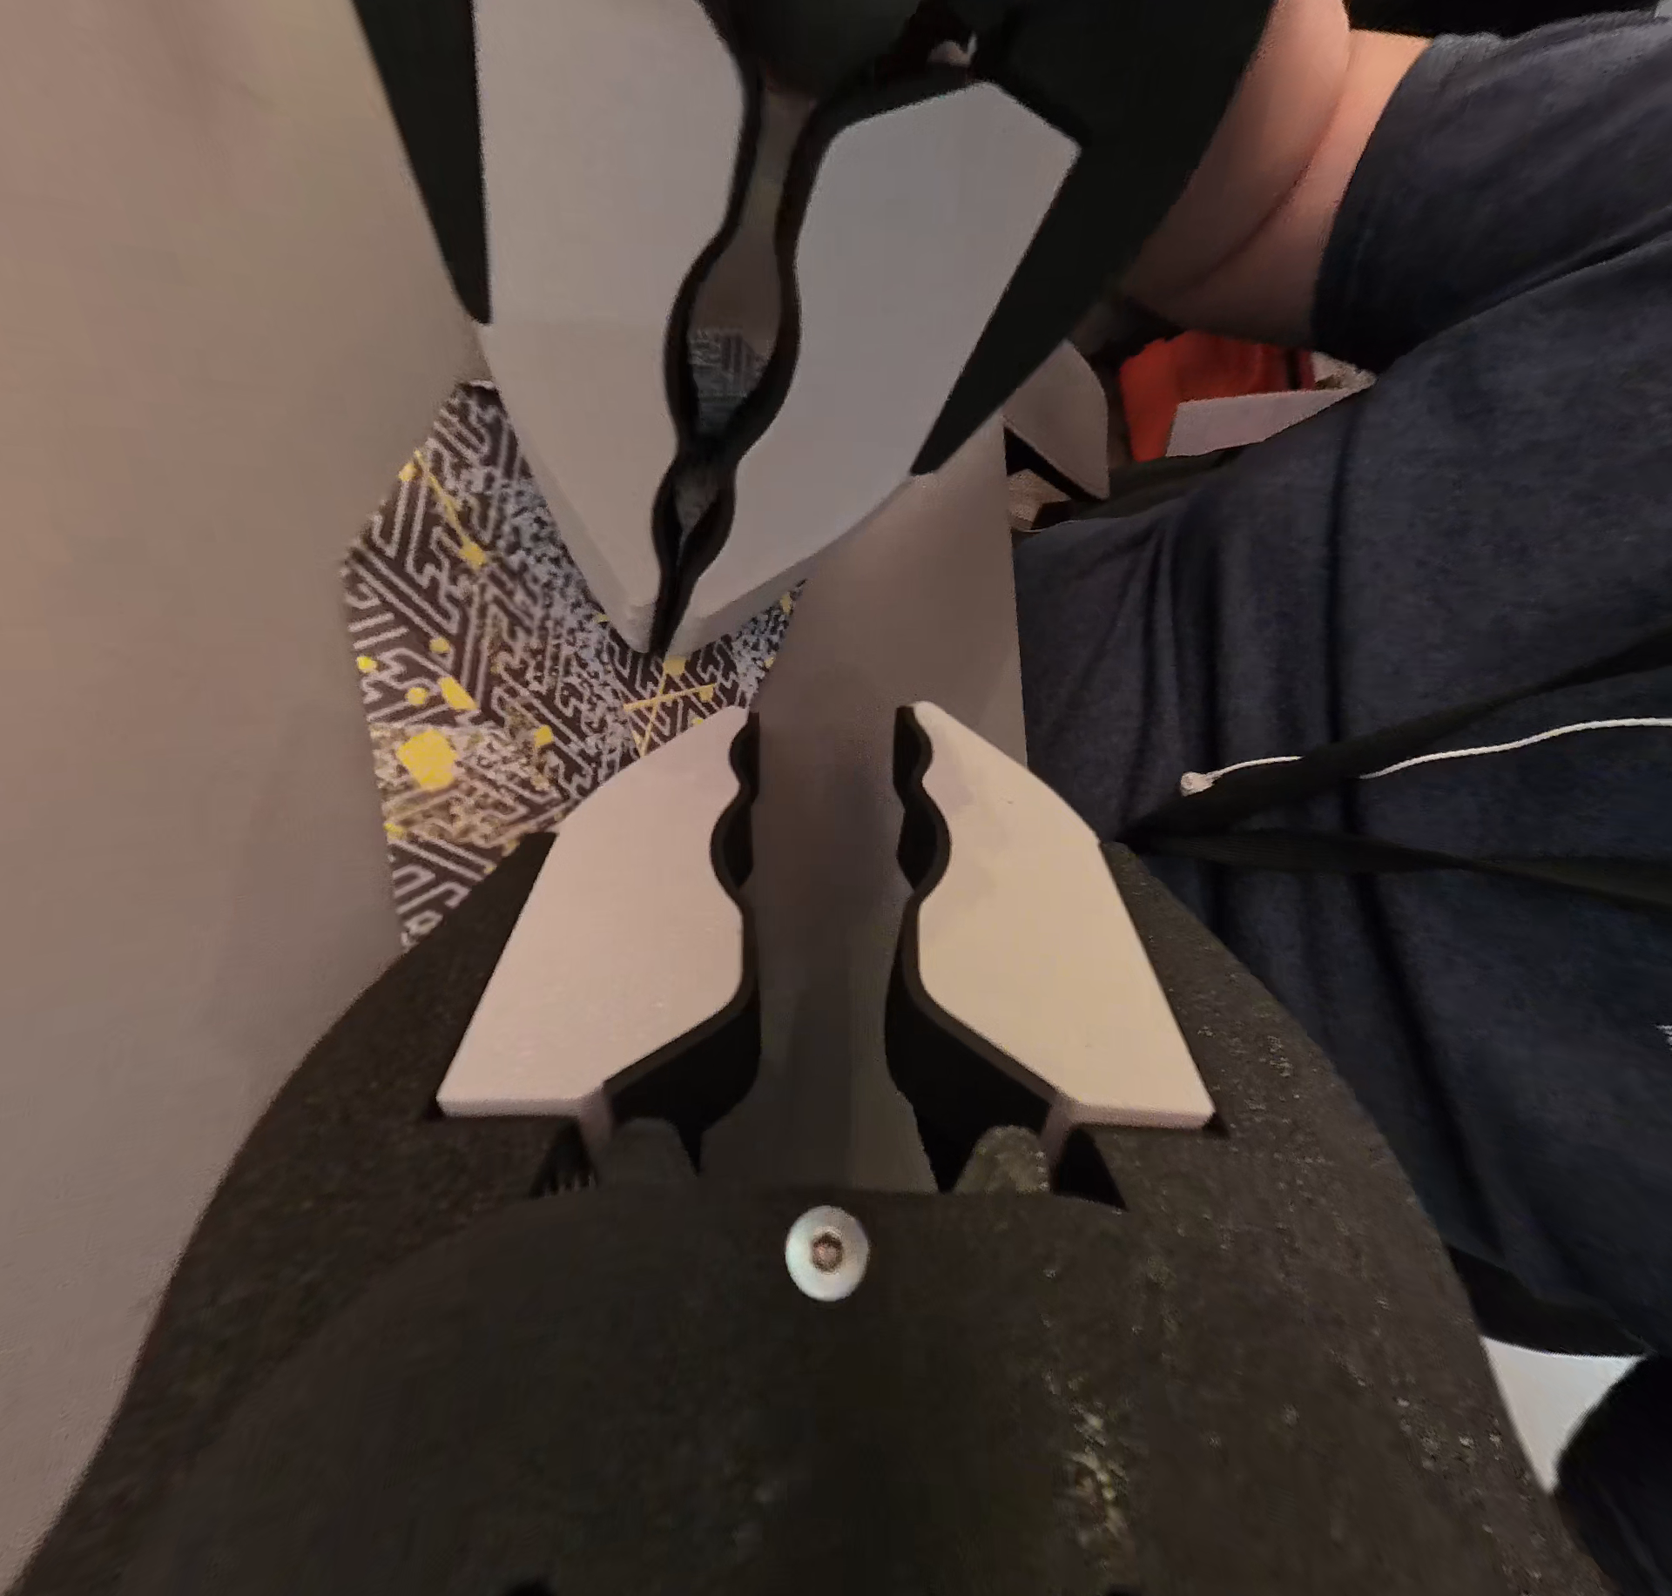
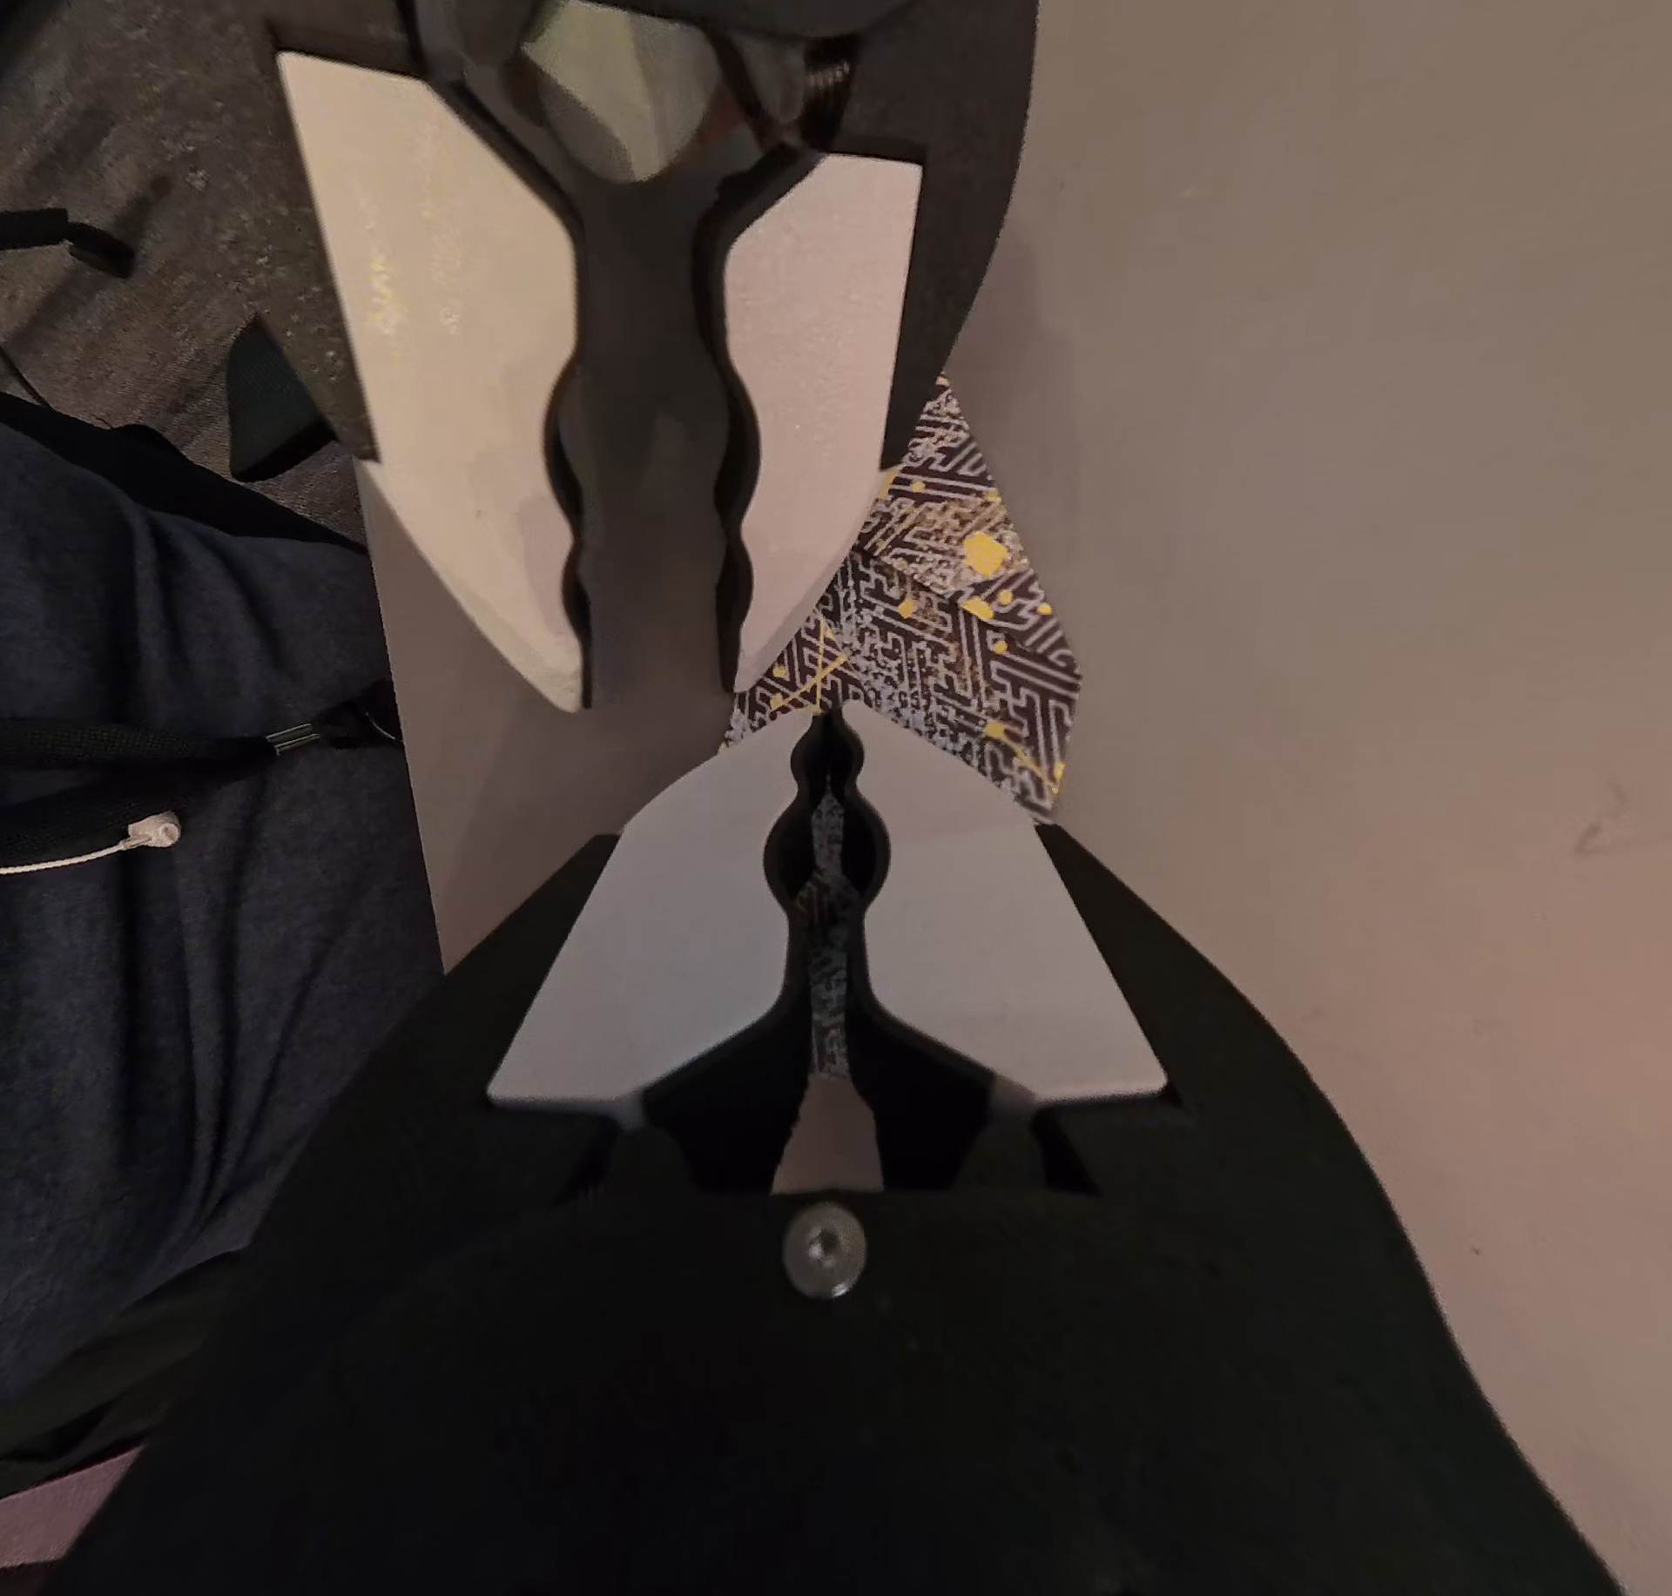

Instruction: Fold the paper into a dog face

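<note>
My left claw [image 1: 823, 720] and right claw [image 1: 665, 643] meet tip to tip over the patterned paper [image 1: 507, 675], leaving only a narrow gap between them. Beyond the paper the pale tabletop [image 1: 181, 557] lies bare. Toward its near edge, the person's torso [image 1: 1357, 738] blocks passage.

Pale matte tabletop [image 2: 1357, 377] under dim warm light; grey carpet [image 2: 136, 150] beyond table edge.

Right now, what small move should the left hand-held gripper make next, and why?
Probably ease the open left hand-held gripper forward onto the patterned paper edge and close. The right hand-held gripper looks shut on the paper at the table edge, while the left's fingers hold nothing.
</note>
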Tool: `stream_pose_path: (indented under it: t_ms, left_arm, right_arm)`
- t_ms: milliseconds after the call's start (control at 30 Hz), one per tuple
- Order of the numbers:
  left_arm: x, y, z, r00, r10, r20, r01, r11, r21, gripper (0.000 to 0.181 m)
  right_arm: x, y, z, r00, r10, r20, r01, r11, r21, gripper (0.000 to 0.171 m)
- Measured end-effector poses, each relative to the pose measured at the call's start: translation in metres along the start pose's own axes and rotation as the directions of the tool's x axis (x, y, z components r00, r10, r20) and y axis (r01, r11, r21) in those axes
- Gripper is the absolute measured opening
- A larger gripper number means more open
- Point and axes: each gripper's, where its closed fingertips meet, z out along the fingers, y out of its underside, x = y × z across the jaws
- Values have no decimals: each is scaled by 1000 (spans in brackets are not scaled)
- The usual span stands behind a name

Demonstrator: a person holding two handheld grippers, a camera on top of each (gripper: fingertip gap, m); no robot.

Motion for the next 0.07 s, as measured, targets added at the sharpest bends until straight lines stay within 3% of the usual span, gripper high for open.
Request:
stream_pose_path:
  t_ms: [33, 67]
  left_arm:
    - [-1, 0, -1, 1000, -18, -7, 18, 1000, 1, 25]
    - [-1, 0, -1, 1000, -27, -15, 27, 1000, 0, 25]
  right_arm:
    - [0, 0, 0, 1000, 0, 0, 0, 1000, 0, 3]
    - [0, 0, 0, 1000, -2, -1, 2, 1000, 1, 3]
